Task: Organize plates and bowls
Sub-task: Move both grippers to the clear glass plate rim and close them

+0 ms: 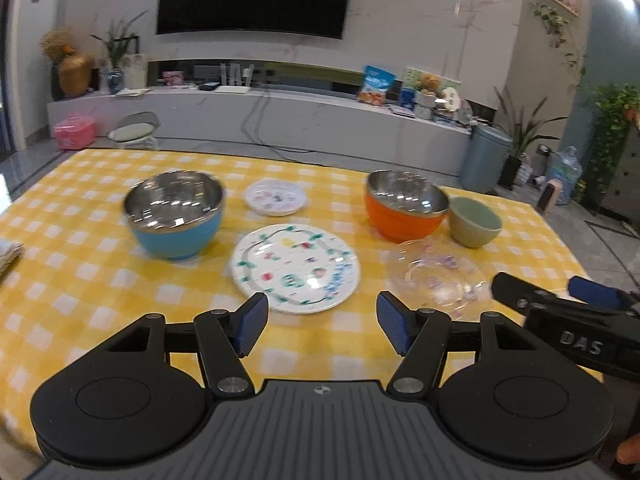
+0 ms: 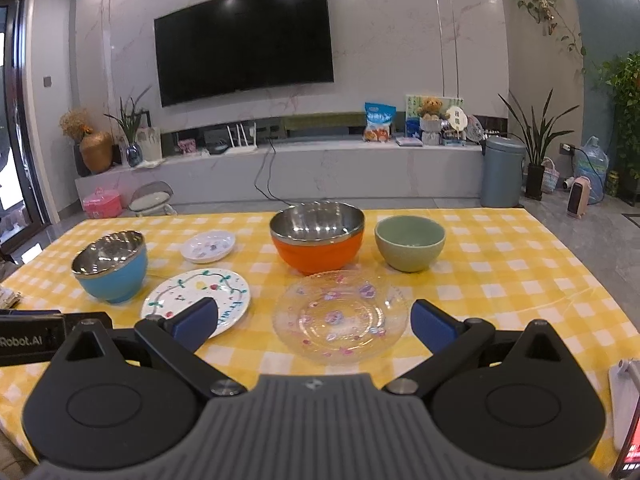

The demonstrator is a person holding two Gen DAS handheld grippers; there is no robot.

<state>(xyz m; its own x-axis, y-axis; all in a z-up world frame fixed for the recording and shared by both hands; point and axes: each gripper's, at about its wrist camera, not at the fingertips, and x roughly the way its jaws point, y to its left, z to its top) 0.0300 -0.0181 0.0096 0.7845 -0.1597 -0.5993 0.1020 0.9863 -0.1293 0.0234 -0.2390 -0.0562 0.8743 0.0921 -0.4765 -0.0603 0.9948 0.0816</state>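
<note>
Hovering above the near edge of the table, the left gripper [image 1: 322, 322] has its blue pads spread wide with nothing between them, and the right gripper [image 2: 312, 326] is likewise released and empty, its fingers framing the clear glass plate [image 2: 340, 316] that lies flat just ahead of it. Left of that plate sits the large painted plate [image 1: 296, 268], white with green and coloured marks, directly ahead of the left gripper. Beyond it rests a small white saucer [image 1: 275, 199], well apart from the others. A blue bowl [image 1: 176, 216] with a steel lining stands upright to the left of the painted plate; an orange bowl [image 2: 318, 236], also steel-lined, stands behind the glass plate, with a green ceramic bowl [image 2: 410, 243] just beside it on the right. All rest on a yellow-and-white checked tablecloth [image 2: 500, 280]. Past the table, a long pale marble console [image 2: 320, 168] runs along the wall under a dark television [image 2: 244, 40], with a gold vase [image 2: 96, 151] at its left end, a grey-blue bin [image 2: 502, 172] at its right and leafy plants [image 2: 538, 136] in the corner.
</note>
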